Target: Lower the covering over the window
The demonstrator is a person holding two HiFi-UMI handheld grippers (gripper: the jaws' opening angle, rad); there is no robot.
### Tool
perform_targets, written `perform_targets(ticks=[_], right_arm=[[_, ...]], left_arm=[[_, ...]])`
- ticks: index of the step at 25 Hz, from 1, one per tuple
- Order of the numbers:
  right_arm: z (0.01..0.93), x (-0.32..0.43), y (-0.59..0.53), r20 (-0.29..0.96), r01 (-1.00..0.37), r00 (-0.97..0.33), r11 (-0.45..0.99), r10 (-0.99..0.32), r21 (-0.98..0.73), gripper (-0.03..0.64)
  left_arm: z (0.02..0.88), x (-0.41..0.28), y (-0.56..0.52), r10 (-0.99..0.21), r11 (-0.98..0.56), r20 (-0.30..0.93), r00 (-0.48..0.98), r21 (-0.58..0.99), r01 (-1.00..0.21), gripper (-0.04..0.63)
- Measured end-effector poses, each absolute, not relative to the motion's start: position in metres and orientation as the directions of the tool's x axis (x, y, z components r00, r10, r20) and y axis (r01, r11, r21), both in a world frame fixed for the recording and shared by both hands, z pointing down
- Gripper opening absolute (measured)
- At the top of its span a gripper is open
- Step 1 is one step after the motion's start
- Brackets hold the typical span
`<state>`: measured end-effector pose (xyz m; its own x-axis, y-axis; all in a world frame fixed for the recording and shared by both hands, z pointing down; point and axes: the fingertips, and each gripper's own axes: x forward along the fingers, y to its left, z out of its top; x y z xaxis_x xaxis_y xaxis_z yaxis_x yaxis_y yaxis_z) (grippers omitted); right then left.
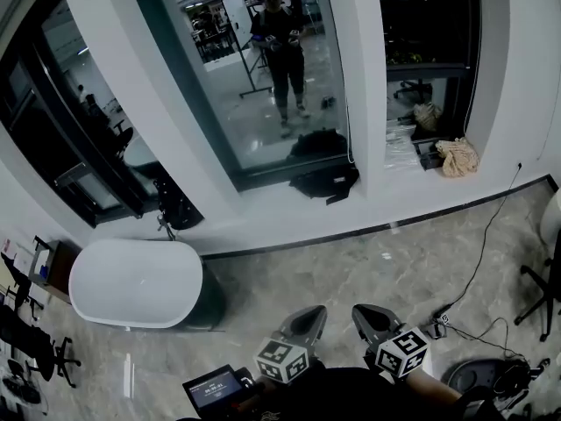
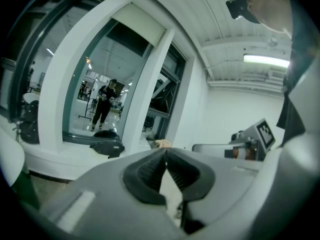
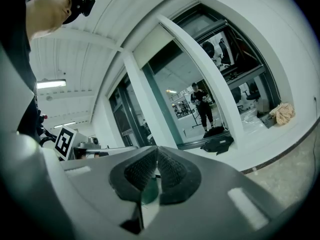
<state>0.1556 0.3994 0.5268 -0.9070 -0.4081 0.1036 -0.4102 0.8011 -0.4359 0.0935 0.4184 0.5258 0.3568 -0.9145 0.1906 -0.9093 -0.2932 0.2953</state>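
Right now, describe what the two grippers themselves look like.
The left gripper and right gripper match: smooth grey wedge-shaped jaws tapering to a point, lined with black ribbed pads. Each carries a white cube printed with black square markers. The person's clothing looks dark.

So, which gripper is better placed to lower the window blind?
Probably right: the right gripper sits slightly nearer what looks like the pull cord at the right edge of the window.

Bare floor; black bag before window
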Motion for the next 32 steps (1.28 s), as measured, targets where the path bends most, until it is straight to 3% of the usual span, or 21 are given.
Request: perform_targets(ticks=[17,24,32], right_arm=[[0.508,-0.028,0.211,0.066,-0.499,-0.851,0.766,-0.52,-0.406,0.008],[0.517,-0.026,0.144,0.088,-0.542,-0.823,0.729,-0.561,-0.417,0.008],[0.51,0.004,0.002,0.075,-0.549,-0.823,0.751,-0.564,-0.367,0.008]], left_arm=[[0.522,-0.08,0.235,-0.881,-0.38,0.154,0.447,0.333,-0.863,0.005],[0.537,-0.094,0.182,-0.874,-0.374,0.173,0.454,0.357,-0.856,0.004],[0.534,-0.078,0.067,-0.915,-0.288,0.18,0.36,0.334,-0.898,0.005]])
